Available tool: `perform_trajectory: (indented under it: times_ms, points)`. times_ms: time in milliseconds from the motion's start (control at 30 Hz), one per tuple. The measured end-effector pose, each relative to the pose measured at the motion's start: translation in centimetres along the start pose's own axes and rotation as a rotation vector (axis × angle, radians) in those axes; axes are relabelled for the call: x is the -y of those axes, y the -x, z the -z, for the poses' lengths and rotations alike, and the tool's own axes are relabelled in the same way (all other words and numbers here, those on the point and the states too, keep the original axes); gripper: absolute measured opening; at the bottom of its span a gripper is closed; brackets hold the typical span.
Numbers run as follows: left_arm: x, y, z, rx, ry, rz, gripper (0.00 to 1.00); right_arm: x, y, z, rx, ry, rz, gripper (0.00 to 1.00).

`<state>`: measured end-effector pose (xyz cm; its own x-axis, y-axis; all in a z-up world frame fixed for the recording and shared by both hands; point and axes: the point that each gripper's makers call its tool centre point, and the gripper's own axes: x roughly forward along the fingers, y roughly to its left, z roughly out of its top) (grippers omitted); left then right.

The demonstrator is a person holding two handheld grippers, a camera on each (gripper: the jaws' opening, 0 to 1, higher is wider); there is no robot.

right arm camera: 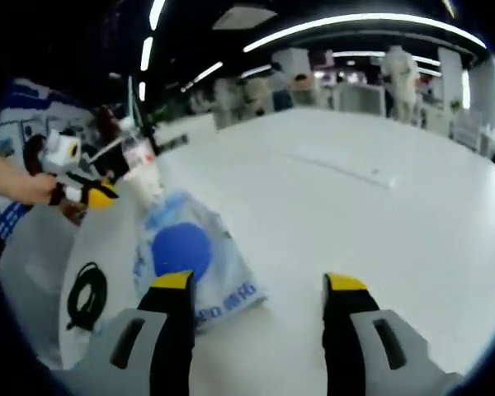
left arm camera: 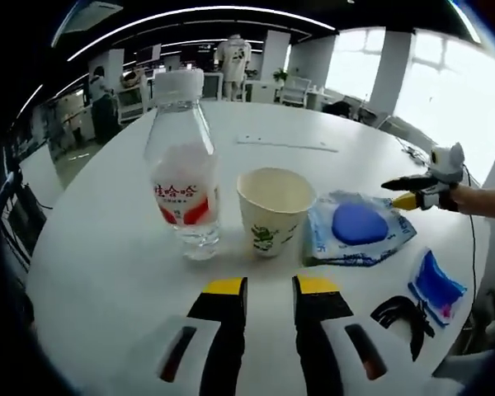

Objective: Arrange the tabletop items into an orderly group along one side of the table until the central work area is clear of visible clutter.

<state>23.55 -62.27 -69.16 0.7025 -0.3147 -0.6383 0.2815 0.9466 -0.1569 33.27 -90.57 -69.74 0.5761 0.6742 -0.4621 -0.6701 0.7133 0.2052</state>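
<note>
A clear water bottle (left arm camera: 181, 165) with a white cap and red label stands upright on the round white table (left arm camera: 107, 272). Right of it stands an empty paper cup (left arm camera: 274, 210). A blue-and-white packet (left arm camera: 359, 227) lies flat beside the cup, and a smaller blue packet (left arm camera: 436, 285) lies further right. My left gripper (left arm camera: 270, 287) is just short of the cup, open a little, holding nothing. My right gripper (right arm camera: 259, 282) is open wide, its left finger (right arm camera: 173, 285) at the near edge of the blue-and-white packet (right arm camera: 186, 252). The right gripper (left arm camera: 403, 196) hovers beyond the packet.
A coiled black cable (left arm camera: 404, 318) lies near the table edge, left of the packet (right arm camera: 87, 293). A hand holds the left gripper (right arm camera: 91, 194) in front of the bottle (right arm camera: 140, 165). A thin strip (left arm camera: 287, 144) lies on the far tabletop. Office desks and people stand behind.
</note>
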Motion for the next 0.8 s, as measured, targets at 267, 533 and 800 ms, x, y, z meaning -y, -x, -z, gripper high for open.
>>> perform_trajectory:
  times_ms: [267,533,800]
  points:
    - [3.4,3.8,-6.1,0.394,0.118,0.214,0.96,-1.0,3.3,-5.1,0.297,0.006,0.074,0.94]
    - [2.9,5.2,-7.4,0.401,0.077,0.212,0.99,-3.7,4.4,-6.8,0.318,0.06,0.056,1.0]
    - [2.6,7.7,-8.0,0.414,0.025,0.193,0.99,-5.4,5.8,-6.9,0.333,0.013,0.064,1.0]
